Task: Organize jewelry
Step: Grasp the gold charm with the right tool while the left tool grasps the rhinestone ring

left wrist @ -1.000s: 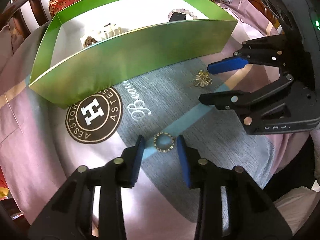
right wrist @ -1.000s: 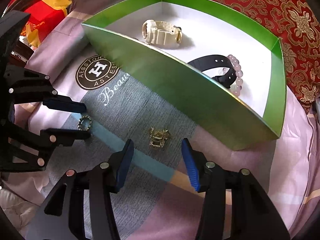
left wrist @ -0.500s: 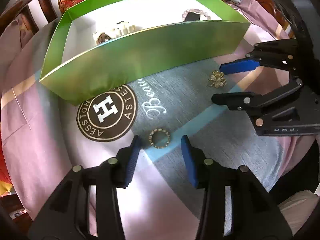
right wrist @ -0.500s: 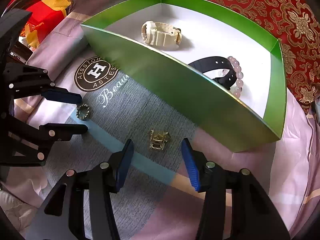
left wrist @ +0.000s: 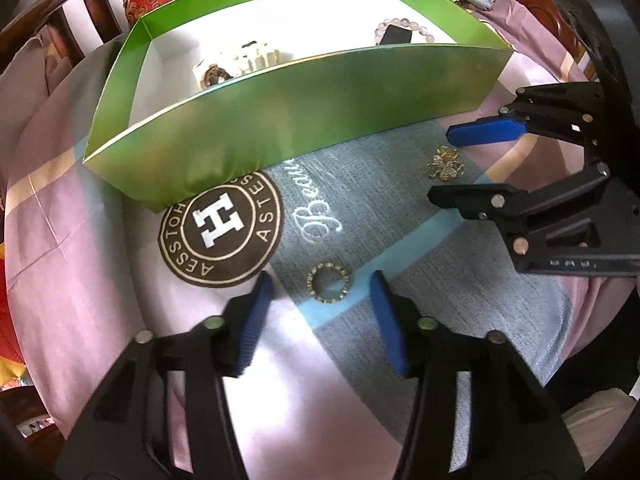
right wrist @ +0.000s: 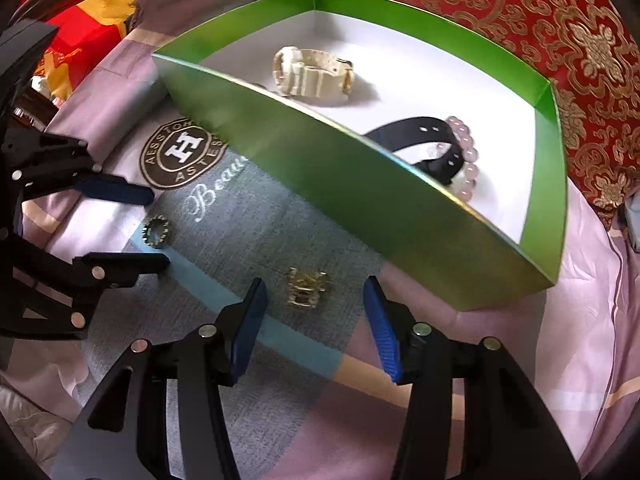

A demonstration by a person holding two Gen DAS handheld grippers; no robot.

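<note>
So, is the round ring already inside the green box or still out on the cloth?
Out. The round ring lies on the cloth in front of the green box, between the open fingers of the left gripper, touched by neither.

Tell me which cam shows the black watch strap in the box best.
Right wrist. It looks over the green box wall, so the black watch strap shows curving beside the pink beads. Left wrist catches only a dark end above the front wall.

Green box (left wrist: 304, 120) near wall hides part of cream watch (left wrist: 240, 62), black strap (right wrist: 416, 140) & pink beads (right wrist: 466, 160). Printed script on cloth cut off by box. Both views slightly blurred.
</note>
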